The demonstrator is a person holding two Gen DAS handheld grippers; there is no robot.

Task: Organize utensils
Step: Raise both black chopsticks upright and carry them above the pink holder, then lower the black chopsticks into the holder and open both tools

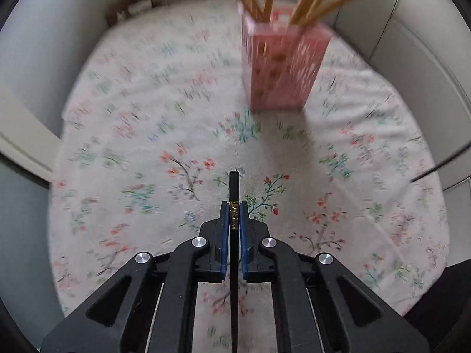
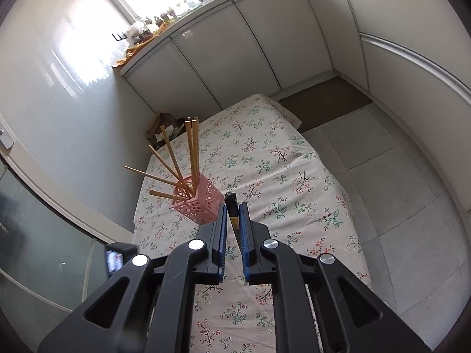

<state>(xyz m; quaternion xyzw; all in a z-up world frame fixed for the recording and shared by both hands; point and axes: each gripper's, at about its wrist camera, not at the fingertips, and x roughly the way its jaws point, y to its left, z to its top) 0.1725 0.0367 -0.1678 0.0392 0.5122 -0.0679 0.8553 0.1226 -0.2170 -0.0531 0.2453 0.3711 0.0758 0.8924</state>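
Black and stiff, the light chopstick (image 1: 234, 194) that our left claw (image 1: 234, 209) pinches near its gold band looks slippery, as does the black chopstick (image 2: 231, 206) pinched in our right claw (image 2: 233, 210), both above the floral surface (image 2: 265, 158) near the pink holder (image 2: 203, 206).

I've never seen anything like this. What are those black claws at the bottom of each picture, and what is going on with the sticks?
Each picture comes from a camera mounted on a hand-held two-finger gripper, looking along its fingers; a person holds one in each hand. The left gripper is shut on a black chopstick. The right gripper is shut on another dark chopstick. On the flowered tablecloth stands a pink holder with wooden chopsticks in it.
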